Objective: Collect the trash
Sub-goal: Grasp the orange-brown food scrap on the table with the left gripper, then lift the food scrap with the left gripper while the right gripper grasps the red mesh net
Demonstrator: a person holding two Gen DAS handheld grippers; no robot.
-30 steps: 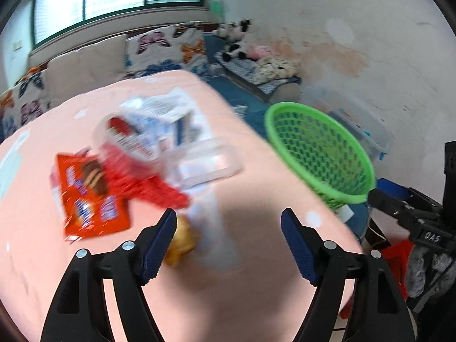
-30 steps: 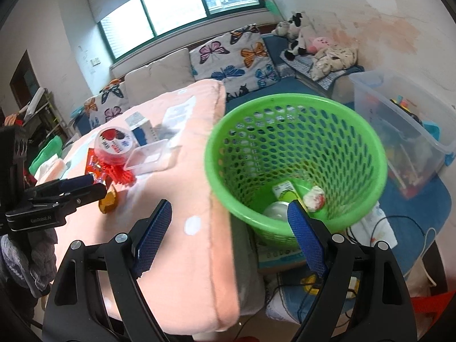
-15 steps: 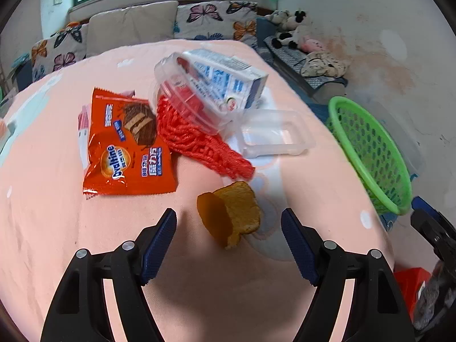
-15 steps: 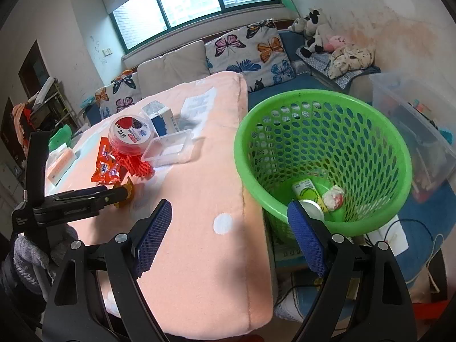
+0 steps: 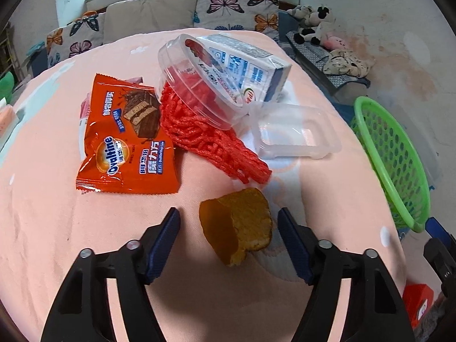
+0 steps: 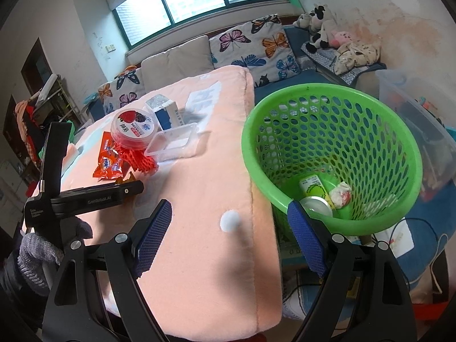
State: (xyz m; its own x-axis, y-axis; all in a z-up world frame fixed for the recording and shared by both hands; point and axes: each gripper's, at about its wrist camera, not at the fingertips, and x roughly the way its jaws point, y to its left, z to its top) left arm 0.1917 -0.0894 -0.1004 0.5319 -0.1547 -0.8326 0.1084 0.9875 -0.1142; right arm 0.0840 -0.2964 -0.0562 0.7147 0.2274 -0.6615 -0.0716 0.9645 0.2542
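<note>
An orange peel piece lies on the pink table between the open jaws of my left gripper. Behind it lie an orange Ovaltine wrapper, a red foam net, a round clear tub, a milk carton and a clear plastic tray. The green trash basket stands off the table's right edge, holding several scraps. My right gripper is open and empty above the table's near corner, beside the basket. The left gripper also shows in the right wrist view.
A sofa with butterfly cushions stands behind the table. A clear storage bin sits right of the basket. Plush toys lie on a bench at the back right. Cables and papers lie on the floor under the basket.
My left gripper swung from facing the basket back over the table and came down, so the orange peel now sits between its open fingers. My right gripper shifted slightly.
</note>
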